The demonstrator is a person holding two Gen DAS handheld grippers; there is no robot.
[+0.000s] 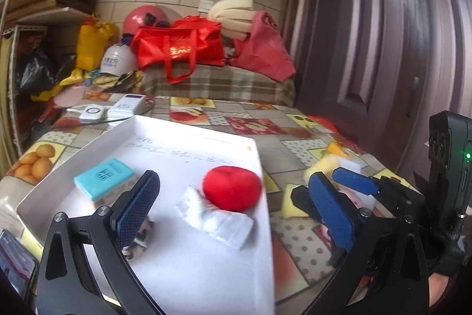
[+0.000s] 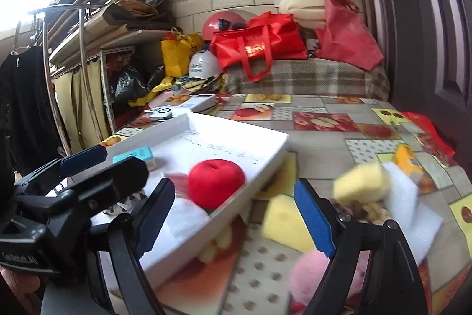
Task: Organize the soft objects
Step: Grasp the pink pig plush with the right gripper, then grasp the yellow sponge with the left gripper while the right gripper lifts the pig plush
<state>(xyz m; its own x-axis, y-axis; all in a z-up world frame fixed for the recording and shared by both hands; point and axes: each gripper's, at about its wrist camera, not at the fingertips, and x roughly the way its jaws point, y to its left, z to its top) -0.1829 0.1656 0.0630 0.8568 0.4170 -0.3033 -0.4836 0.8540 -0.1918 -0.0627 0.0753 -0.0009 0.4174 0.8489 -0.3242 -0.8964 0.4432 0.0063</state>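
Note:
A white tray (image 1: 206, 270) sits on the fruit-print tablecloth and holds a red plush apple (image 1: 232, 188), a white folded cloth (image 1: 215, 219), a teal sponge block (image 1: 103, 177) and a small spotted soft item (image 1: 140, 238). My left gripper (image 1: 236, 211) is open above the tray, empty. My right gripper (image 2: 236, 217) is open over the tray's right edge (image 2: 236, 202), empty. Right of the tray lie yellow sponges (image 2: 362, 182), a white sponge (image 2: 410, 202) and a pink plush (image 2: 309, 273). The right gripper also shows in the left wrist view (image 1: 345, 185).
A white timer (image 1: 93, 112) and a white box (image 1: 127, 105) lie behind the tray. Red bags (image 1: 180, 46), a helmet (image 1: 116, 61) and foam sit on a plaid-covered surface at the back. A dark door (image 1: 398, 34) stands at right, and shelves at left.

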